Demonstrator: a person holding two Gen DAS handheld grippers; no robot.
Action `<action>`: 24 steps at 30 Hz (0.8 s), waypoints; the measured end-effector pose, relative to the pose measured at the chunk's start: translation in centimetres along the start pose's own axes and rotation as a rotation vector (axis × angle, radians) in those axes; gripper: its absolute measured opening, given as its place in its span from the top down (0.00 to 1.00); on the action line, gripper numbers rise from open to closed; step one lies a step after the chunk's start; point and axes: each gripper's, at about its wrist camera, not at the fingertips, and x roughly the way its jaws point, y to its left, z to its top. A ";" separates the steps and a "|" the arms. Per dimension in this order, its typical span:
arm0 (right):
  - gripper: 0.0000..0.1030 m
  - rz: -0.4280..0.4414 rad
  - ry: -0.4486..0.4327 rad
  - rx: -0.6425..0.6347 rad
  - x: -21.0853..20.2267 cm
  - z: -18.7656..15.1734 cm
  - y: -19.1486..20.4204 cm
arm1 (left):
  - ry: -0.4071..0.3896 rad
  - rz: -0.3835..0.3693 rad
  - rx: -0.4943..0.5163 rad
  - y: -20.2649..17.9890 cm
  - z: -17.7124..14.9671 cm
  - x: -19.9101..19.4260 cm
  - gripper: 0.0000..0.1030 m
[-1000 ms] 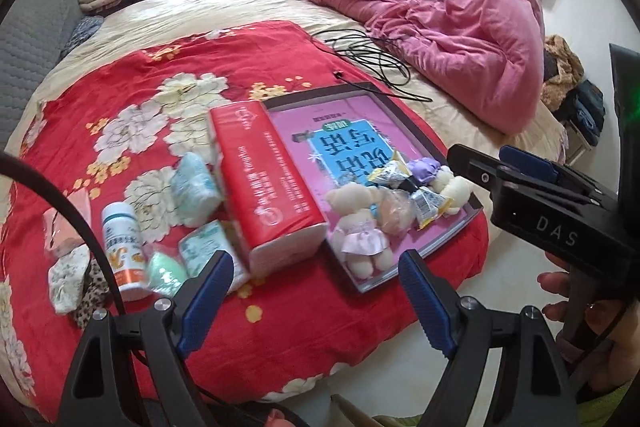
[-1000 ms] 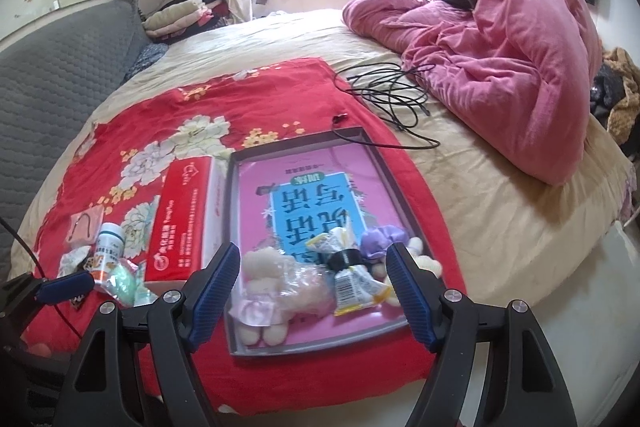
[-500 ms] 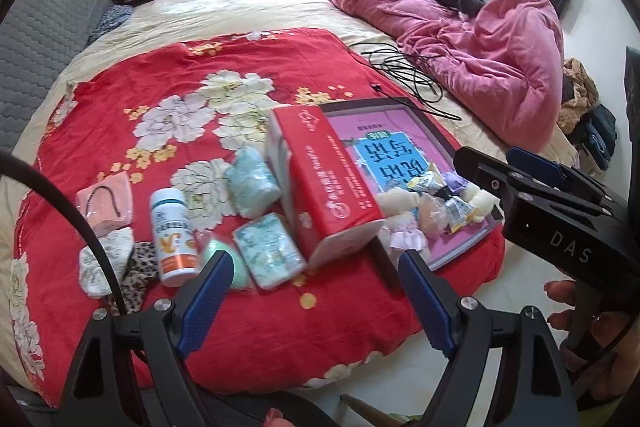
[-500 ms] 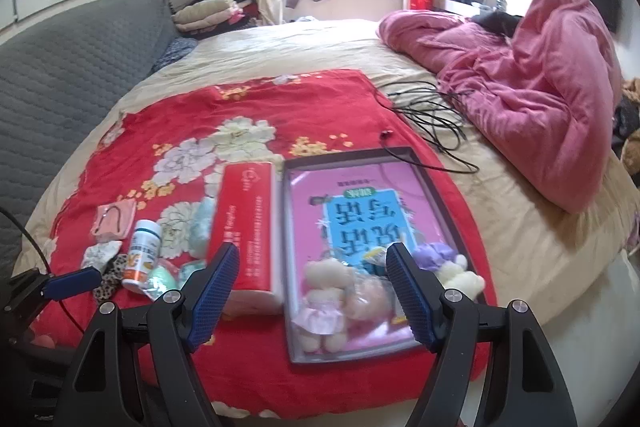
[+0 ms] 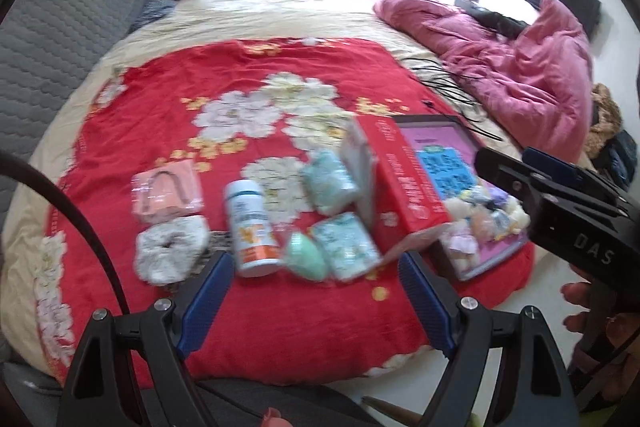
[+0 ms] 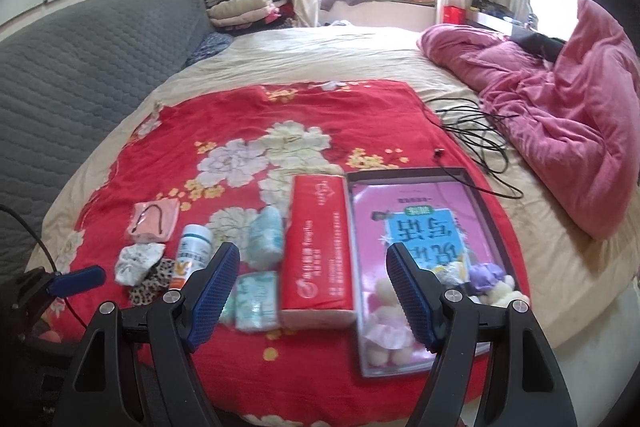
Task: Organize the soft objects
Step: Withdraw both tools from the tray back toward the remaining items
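Both grippers, left gripper (image 5: 316, 297) and right gripper (image 6: 312, 287), swung leftward from the tray (image 6: 486, 205) toward the scrunchie (image 5: 170, 247), seemingly next, jaws released and empty.

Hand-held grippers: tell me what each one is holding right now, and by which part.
Nothing is held. The left hand-held gripper and the right hand-held gripper are both open, with nothing between their fingers, above the red floral blanket.
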 end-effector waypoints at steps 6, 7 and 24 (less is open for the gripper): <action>0.25 0.025 0.008 -0.022 0.8 0.0 2.3 | -0.007 0.018 -0.063 3.8 -0.1 -0.8 0.18; 0.25 0.035 0.013 -0.027 1.0 0.0 2.7 | -0.007 0.020 -0.076 4.5 -0.1 -0.9 0.18; 0.25 0.080 0.046 -0.125 2.3 -1.8 7.4 | 0.007 0.061 -0.208 12.0 -2.1 -1.1 0.18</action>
